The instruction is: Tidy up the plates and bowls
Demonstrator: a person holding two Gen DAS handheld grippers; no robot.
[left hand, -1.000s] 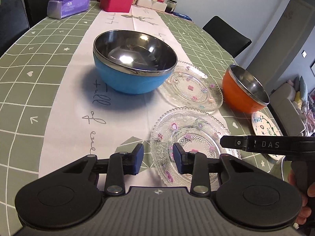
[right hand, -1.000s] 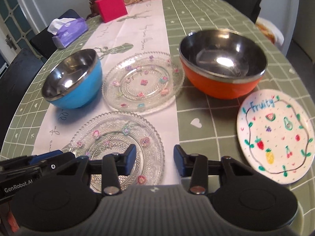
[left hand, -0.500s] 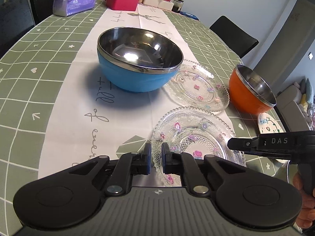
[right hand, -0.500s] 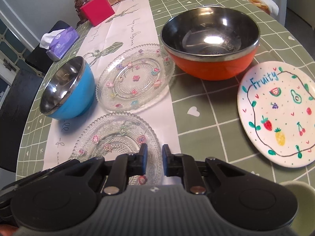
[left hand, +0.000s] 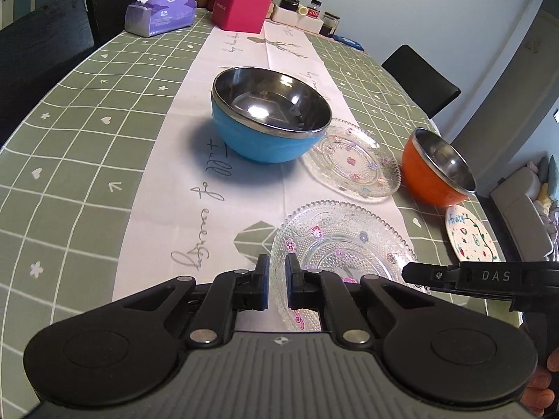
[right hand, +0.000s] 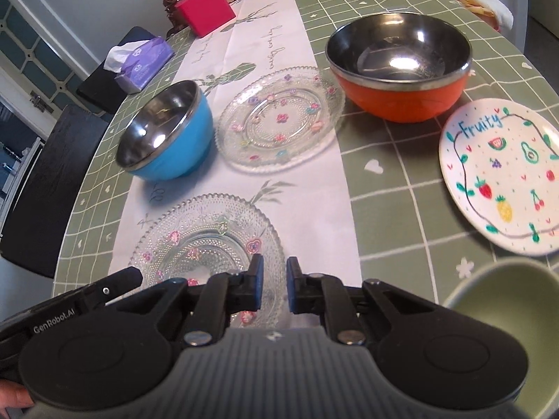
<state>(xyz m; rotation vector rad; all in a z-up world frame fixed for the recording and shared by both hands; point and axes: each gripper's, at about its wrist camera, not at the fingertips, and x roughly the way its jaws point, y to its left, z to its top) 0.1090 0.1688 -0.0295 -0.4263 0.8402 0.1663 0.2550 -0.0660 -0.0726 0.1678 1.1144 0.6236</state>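
Near glass plate (right hand: 206, 241) is lying flat on the white runner (left hand: 195, 160), at the table edge closest to you. Far glass plate (right hand: 279, 118) is sitting between the blue bowl (left hand: 269, 118) and orange bowl (right hand: 398, 70). Fruit-painted plate (right hand: 503, 174) is resting on green cloth, just R of the orange bowl. You're holding L gripper (left hand: 277, 281) and R gripper (right hand: 274, 284) above the near plate's rim, jaws narrowed to a slit w/ nothing visibly pinched.
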